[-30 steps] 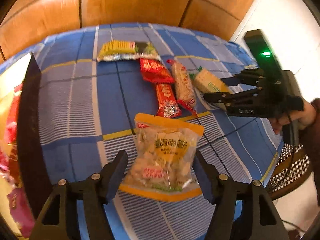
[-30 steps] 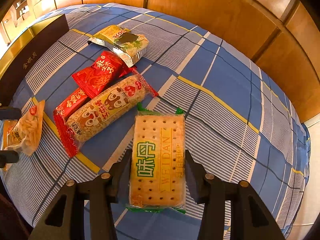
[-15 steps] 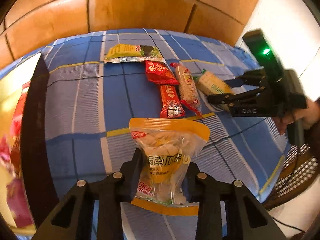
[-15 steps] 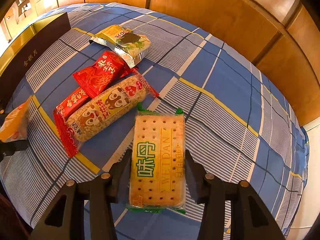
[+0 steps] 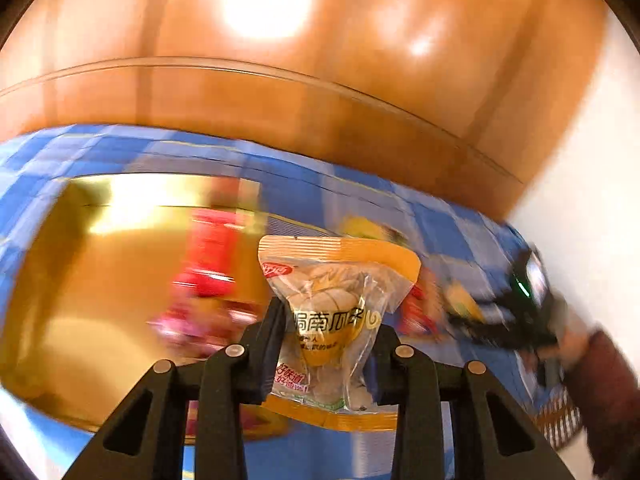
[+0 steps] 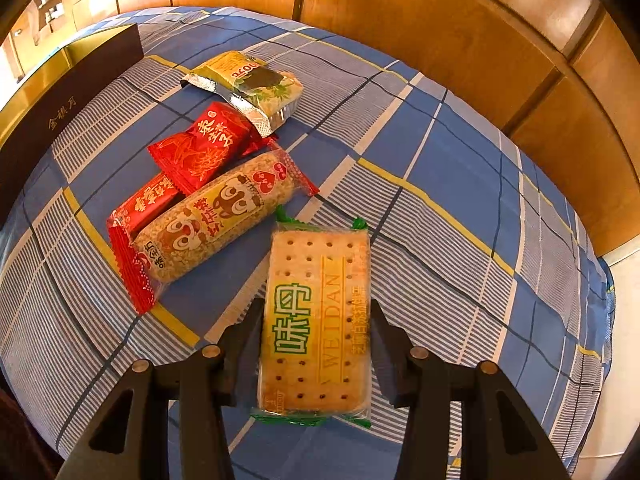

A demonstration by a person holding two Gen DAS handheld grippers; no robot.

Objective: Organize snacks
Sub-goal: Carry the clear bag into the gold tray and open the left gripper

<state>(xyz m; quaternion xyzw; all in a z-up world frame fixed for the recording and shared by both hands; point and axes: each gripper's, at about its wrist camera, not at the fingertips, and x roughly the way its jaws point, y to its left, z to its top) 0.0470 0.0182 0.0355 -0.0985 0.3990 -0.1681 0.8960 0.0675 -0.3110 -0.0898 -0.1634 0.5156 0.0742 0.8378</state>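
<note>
My left gripper (image 5: 329, 344) is shut on a clear orange-topped snack bag (image 5: 336, 280) and holds it in the air beside the gold box (image 5: 92, 288), which holds red and pink packets (image 5: 208, 264). The view is blurred. My right gripper (image 6: 316, 344) stands with its jaws on both sides of a Weidan cracker pack (image 6: 316, 320) lying on the blue plaid cloth (image 6: 440, 208); whether the jaws press it is unclear. Left of it lie a long rice-bar pack (image 6: 216, 220), two red packets (image 6: 204, 148) and a yellow-green packet (image 6: 248, 80).
The gold box with its dark lid wall (image 6: 60, 116) stands at the far left in the right wrist view. Wooden panelling (image 6: 440, 40) runs behind the table. The right gripper and hand (image 5: 520, 316) show blurred at the right in the left wrist view.
My left gripper closed on the orange-topped bag, lifted it and swung left toward the gold box. My right gripper and the cracker pack have stayed in place.
</note>
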